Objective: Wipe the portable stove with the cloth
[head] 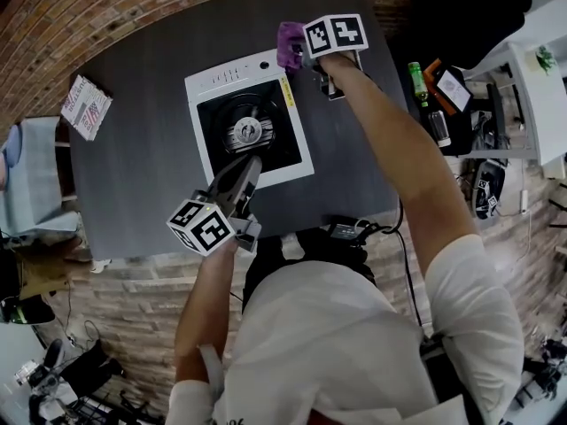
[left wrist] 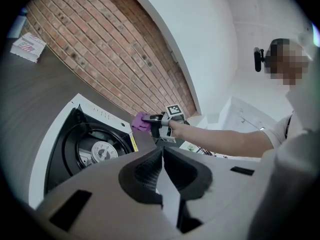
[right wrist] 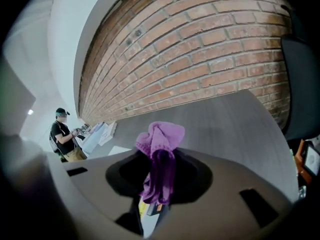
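Head view: looks steeply down on a dark table (head: pixel 142 158) with the white portable stove (head: pixel 226 80) set near its middle, black burner well (head: pixel 248 131) facing up. Shows the right arm (head: pixel 399 149) stretched almost straight across the table's right part, right gripper (head: pixel 306 56) at the stove's far right corner, purple cloth (head: pixel 289 45) bunched at its tip; touching that corner or just over it, cannot tell which. Shows the left arm (head: pixel 208 299) bent and close to the body, left gripper (head: pixel 241 177) pointing up the table, tips over the stove's near white rim. Puts a printed packet (head: pixel 86 106) at the table's far left, well apart from the stove. Left gripper view: finds the two jaws pressed together with nothing between them, aimed past the burner well toward the outstretched forearm and the cloth beyond. Right gripper view: finds the jaws clamped on the cloth, a wad standing up between them and a fold hanging down; beyond, table top, a brick wall (right wrist: pixel 200 49) and a person (right wrist: pixel 64 134) standing far off at left.
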`<state>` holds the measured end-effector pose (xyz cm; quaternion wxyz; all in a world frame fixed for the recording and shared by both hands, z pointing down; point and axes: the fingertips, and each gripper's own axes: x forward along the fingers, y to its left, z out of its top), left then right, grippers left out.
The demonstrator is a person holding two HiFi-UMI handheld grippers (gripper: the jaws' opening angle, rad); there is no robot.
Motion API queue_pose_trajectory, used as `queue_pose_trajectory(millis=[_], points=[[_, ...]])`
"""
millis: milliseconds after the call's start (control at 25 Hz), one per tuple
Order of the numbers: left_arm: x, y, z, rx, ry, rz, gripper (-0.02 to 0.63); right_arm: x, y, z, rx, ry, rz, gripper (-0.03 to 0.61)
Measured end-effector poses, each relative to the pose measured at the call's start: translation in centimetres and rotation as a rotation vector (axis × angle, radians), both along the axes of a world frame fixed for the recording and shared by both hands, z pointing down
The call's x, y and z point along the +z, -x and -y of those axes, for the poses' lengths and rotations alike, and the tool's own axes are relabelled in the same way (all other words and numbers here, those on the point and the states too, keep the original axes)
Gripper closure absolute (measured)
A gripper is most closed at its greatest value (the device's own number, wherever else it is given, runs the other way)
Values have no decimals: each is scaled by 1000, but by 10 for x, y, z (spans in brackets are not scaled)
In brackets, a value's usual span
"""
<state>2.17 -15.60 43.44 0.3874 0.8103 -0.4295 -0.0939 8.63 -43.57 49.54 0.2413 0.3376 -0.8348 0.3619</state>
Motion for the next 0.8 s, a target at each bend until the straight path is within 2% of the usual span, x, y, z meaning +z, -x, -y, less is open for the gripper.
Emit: queue_pose_trajectory(millis=[80,160,320,800], points=[[0,-4,-4,-11,2,5,595,1,6,1,13,32,60,463],[1,-7,-7,-24,8,7,595,11,10,-2,7,66,74,463],[6,-6,-13,-32,16,12,595,39,9,-18,-52,88,-35,463],[3,-11,-9,14,7,-7,595,43,5,-46,-162,3,-179,465]])
